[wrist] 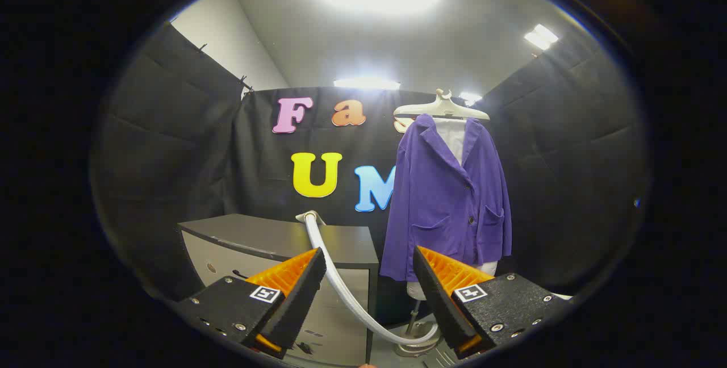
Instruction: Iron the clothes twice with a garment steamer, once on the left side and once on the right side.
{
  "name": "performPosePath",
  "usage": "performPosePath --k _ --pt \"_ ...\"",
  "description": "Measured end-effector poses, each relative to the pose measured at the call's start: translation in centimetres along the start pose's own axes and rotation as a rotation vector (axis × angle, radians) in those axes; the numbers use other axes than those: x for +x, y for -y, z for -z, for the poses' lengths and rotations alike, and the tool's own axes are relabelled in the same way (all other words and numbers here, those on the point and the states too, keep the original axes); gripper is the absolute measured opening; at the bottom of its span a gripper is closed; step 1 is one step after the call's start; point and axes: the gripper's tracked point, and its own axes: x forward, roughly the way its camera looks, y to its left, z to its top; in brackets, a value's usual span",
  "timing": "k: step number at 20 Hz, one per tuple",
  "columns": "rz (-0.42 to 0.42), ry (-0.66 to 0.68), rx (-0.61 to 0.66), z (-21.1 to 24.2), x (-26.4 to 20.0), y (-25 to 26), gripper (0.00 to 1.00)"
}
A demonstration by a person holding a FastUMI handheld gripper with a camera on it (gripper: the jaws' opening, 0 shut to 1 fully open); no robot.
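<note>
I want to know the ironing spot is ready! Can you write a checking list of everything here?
Surface: dark-topped grey cabinet, top bare but for the hose end.
Job's things: purple button-up jacket on a white hanger, over a white stand; steamer head not made out.
Clutter: nothing seen.
Grippers: gripper open, orange-and-black fingers empty, jacket beyond them.
Cables: white ribbed hose runs from cabinet top down to a round floor base.
Surroundings: black cloth walls, ceiling lights.
</note>
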Motion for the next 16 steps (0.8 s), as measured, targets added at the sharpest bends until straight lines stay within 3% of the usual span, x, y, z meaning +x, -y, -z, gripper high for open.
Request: performPosePath --k 16 --pt "-0.059 0.005 -0.055 -0.32 -0.66 0.48 0.94"
